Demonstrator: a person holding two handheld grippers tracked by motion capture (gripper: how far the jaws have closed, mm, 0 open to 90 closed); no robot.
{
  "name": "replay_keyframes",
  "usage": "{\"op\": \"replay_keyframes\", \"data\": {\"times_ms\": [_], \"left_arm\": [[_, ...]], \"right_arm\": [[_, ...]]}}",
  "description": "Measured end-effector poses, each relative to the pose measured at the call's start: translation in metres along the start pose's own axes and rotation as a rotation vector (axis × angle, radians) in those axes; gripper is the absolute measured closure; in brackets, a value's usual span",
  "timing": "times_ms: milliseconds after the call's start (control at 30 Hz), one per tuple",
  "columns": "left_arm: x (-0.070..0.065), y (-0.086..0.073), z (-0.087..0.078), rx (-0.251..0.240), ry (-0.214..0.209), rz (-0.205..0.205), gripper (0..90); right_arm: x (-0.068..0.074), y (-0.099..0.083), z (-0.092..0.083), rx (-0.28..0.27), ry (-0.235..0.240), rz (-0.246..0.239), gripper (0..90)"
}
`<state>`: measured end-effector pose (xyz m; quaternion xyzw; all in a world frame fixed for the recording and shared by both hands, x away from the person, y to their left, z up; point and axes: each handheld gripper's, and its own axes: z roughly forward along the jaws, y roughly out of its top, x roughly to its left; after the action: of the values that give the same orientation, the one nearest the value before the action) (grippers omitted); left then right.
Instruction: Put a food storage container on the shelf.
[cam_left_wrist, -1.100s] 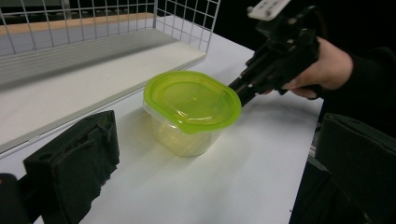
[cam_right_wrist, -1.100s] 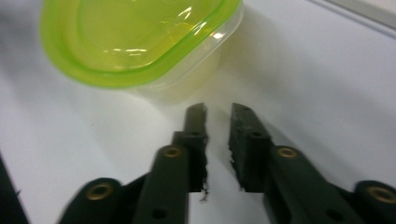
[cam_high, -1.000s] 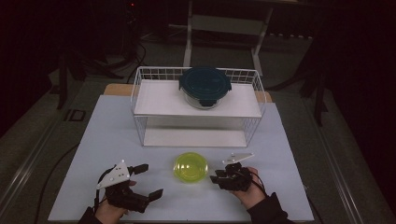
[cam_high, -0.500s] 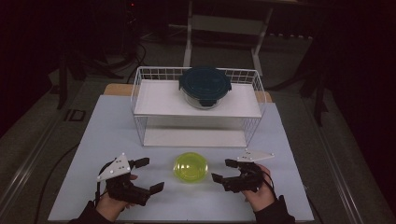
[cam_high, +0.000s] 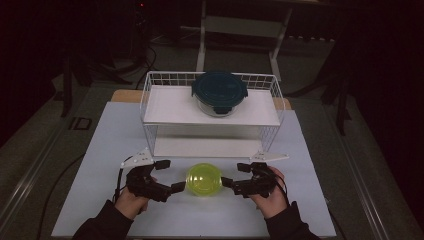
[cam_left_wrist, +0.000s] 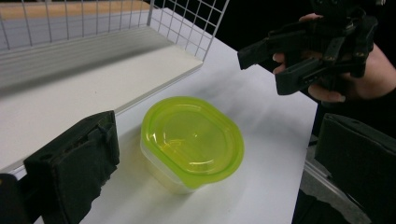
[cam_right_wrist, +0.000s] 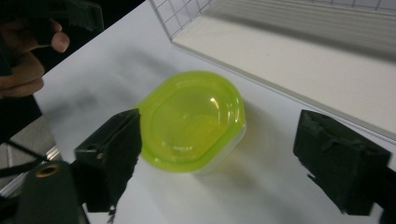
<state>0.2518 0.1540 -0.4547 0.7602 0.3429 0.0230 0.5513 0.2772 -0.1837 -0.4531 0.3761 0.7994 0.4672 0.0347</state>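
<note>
Left gripper (cam_high: 166, 176) hovers just left of the green-lidded container (cam_high: 204, 179), jaws spread wide, nothing between them. Container sits flat on the white surface (cam_high: 100, 150), lid on, just in front of the wire rack (cam_high: 150, 107), between both grippers and touching neither. Dark-lidded round container (cam_high: 219, 92) on the rack's upper shelf. Right gripper (cam_high: 236, 176) just right of the green one, jaws just opened wide, empty.
</note>
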Motion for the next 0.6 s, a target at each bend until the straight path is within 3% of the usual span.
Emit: {"op": "replay_keyframes", "data": {"times_ms": [167, 200, 300, 333, 400, 500, 567, 600], "left_arm": [[0.004, 0.003, 0.007, 0.006, 0.002, -0.042, 0.0], [0.009, 0.003, 0.012, 0.014, -0.004, -0.082, 0.0], [0.013, 0.002, 0.016, 0.032, 0.004, -0.116, 3.2], [0.018, 0.000, 0.021, 0.047, -0.008, -0.163, 3.5], [0.024, -0.003, 0.025, 0.062, -0.007, -0.213, 5.1], [0.032, -0.008, 0.031, 0.086, -0.010, -0.315, 14.7], [0.037, -0.011, 0.036, 0.125, -0.016, -0.354, 19.0], [0.037, -0.011, 0.036, 0.125, -0.016, -0.354, 24.8]], "right_arm": [[-0.001, 0.002, 0.009, 0.014, 0.005, 0.042, 13.7], [-0.004, 0.002, 0.014, 0.022, 0.011, 0.080, 13.9], [-0.007, 0.002, 0.018, 0.033, 0.018, 0.110, 14.5], [-0.010, 0.001, 0.022, 0.051, 0.027, 0.157, 17.0], [-0.014, -0.002, 0.026, 0.052, 0.032, 0.196, 22.0], [-0.022, -0.006, 0.032, 0.068, 0.051, 0.275, 29.6], [-0.025, -0.009, 0.035, 0.075, 0.059, 0.316, 34.1], [-0.025, -0.009, 0.035, 0.075, 0.059, 0.316, 34.1]]}}
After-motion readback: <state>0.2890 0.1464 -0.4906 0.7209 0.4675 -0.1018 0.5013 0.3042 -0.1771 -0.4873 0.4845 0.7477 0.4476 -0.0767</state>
